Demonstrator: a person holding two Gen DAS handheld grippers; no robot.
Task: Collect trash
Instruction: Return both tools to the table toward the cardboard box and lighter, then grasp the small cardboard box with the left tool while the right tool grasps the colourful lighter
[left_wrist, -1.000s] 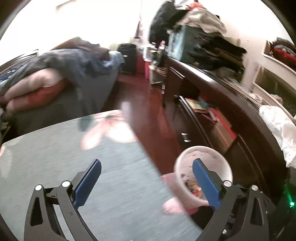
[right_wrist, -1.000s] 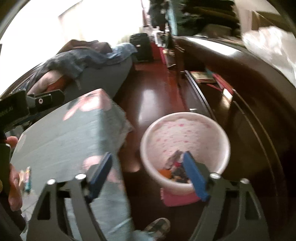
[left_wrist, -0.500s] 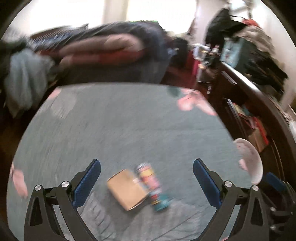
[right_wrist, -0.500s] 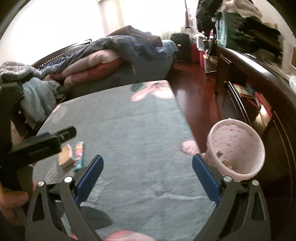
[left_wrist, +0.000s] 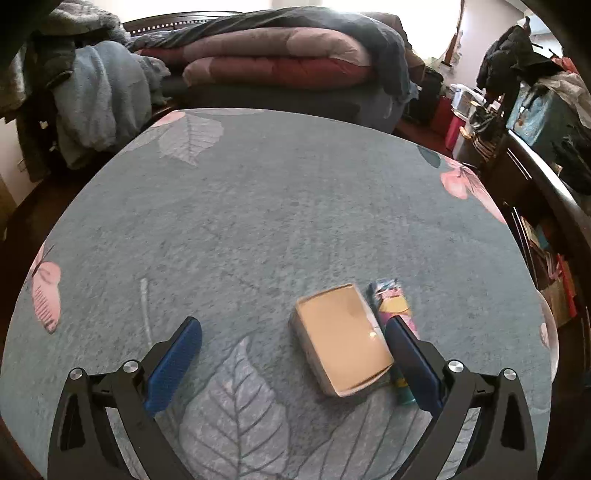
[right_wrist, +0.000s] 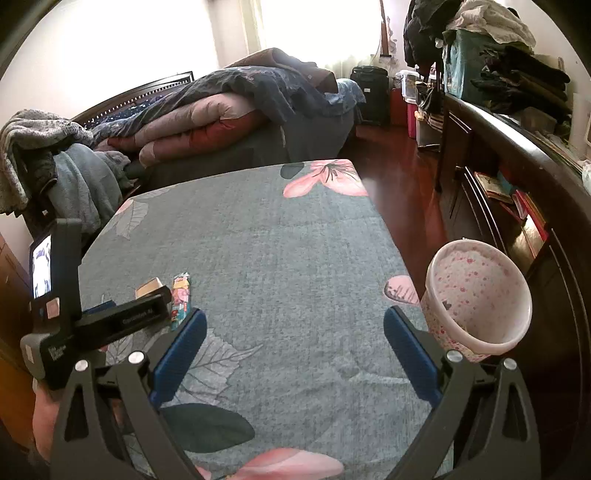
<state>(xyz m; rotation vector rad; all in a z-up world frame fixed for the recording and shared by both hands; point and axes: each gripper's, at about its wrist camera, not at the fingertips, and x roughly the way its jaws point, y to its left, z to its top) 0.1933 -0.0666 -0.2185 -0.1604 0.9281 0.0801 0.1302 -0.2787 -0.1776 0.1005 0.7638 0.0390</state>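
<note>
A small tan cardboard box (left_wrist: 341, 338) lies on the grey flowered tablecloth (left_wrist: 258, 206), with a colourful snack wrapper (left_wrist: 391, 302) right beside it. My left gripper (left_wrist: 293, 363) is open and hovers low over them, the box between its jaws near the right finger. In the right wrist view the box (right_wrist: 149, 286) and wrapper (right_wrist: 181, 295) lie at the left, partly behind the left gripper's body (right_wrist: 92, 325). My right gripper (right_wrist: 293, 356) is open and empty above the table's near middle. A pink speckled trash bin (right_wrist: 480, 295) stands off the table's right edge.
A bed with piled quilts (right_wrist: 207, 114) stands beyond the table. A dark wooden sideboard (right_wrist: 517, 177) with stacked clothes runs along the right. Red-brown floor (right_wrist: 402, 177) lies between table and sideboard. Clothes hang on a chair (left_wrist: 92, 103) at the left.
My left gripper swung left from the bin to the table and closed in on the box and wrapper. My right gripper swung from over the bin to above the table.
</note>
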